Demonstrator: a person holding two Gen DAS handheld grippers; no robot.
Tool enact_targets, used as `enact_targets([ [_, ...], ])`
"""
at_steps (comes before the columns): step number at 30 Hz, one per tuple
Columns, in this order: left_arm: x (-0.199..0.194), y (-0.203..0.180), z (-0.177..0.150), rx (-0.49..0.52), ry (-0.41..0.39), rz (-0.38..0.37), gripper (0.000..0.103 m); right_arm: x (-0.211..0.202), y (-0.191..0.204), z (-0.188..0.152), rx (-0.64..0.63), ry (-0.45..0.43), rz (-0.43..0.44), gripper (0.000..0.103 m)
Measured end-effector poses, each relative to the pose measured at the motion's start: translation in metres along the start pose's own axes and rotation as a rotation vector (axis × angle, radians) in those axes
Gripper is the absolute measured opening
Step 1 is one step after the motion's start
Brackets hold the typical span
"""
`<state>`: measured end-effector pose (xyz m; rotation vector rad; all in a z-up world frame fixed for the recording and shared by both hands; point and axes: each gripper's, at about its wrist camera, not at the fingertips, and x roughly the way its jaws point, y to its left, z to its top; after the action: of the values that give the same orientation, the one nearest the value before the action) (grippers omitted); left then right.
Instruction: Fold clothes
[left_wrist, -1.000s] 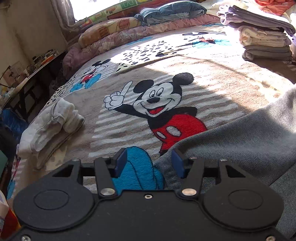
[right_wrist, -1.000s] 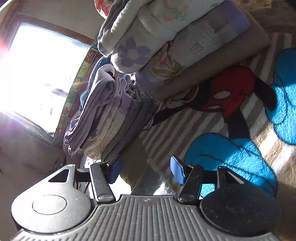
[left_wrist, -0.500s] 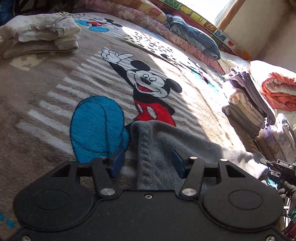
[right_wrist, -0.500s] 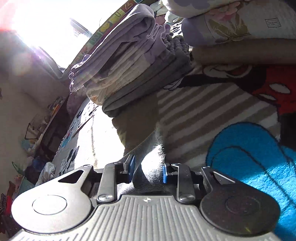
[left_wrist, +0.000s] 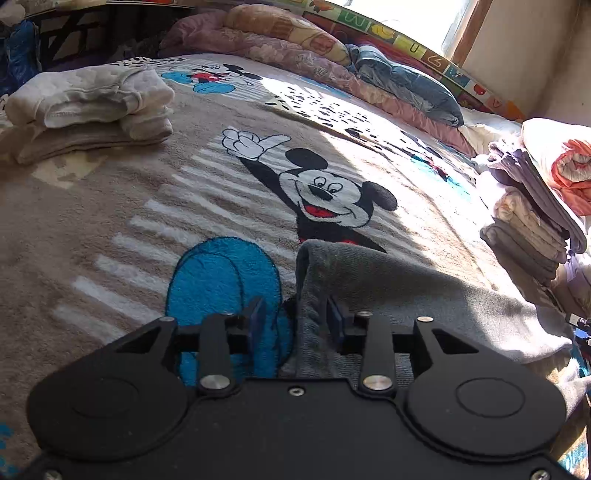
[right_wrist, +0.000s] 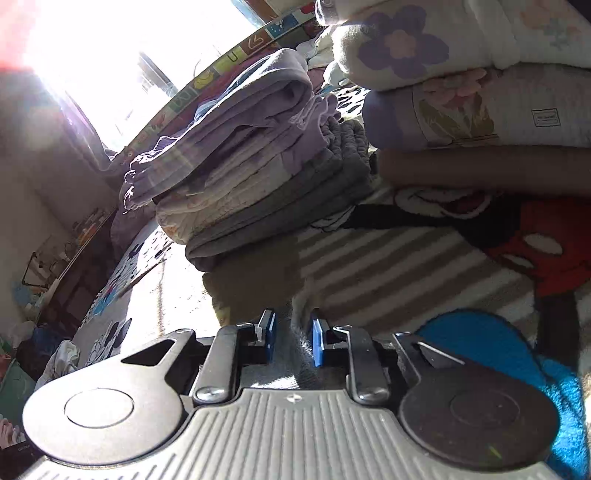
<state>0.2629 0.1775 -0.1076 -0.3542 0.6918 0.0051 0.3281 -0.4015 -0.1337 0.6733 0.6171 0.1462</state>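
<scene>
Left gripper (left_wrist: 293, 321) sits low over the bed, its blue pads partly closed with a gap showing, and the thick rolled edge of the grey garment (left_wrist: 388, 295) runs between them against the right pad; whether it is truly pinched, I cannot tell. The knit looks soft and ribbed, spreading rightward across the fleecy blanket (left_wrist: 110, 206) with its cartoon mouse, white stripes and blue patch. Right gripper (right_wrist: 291, 339) has its blue pads drawn close on a pale, fuzzy fold of cloth, the garment's far edge as best I can tell. Only the left view shows the folded white pile (left_wrist: 92, 107) at far left. The right view alone shows the stack (right_wrist: 258, 166) up close: lilac on cream on grey rib-knit, beside floral quilts (right_wrist: 480, 74) bearing a small unreadable label.
</scene>
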Motion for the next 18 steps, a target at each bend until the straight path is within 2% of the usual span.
enact_targets([
  [1, -0.002, 0.002, -0.001, -0.009, -0.009, 0.005, 0.046, -0.008, -0.003, -0.001, 0.013, -0.018, 0.008, 0.04],
  [5, -0.025, 0.006, -0.005, -0.051, -0.067, 0.008, 0.046, -0.04, -0.01, -0.01, 0.032, -0.07, 0.036, 0.041],
  [8, -0.051, 0.001, -0.009, -0.037, -0.104, -0.001, 0.048, -0.066, -0.01, -0.019, 0.007, -0.081, 0.064, 0.041],
  [10, -0.069, -0.006, -0.014, 0.014, -0.118, 0.013, 0.051, -0.083, -0.008, -0.024, -0.016, -0.081, 0.083, 0.043],
  [13, -0.092, -0.014, -0.023, 0.103, -0.116, 0.029, 0.054, -0.106, -0.001, -0.023, -0.087, -0.069, 0.119, 0.05],
  [18, -0.119, -0.014, -0.051, 0.177, -0.069, -0.015, 0.058, -0.131, 0.021, -0.021, -0.316, -0.006, 0.149, 0.053],
])
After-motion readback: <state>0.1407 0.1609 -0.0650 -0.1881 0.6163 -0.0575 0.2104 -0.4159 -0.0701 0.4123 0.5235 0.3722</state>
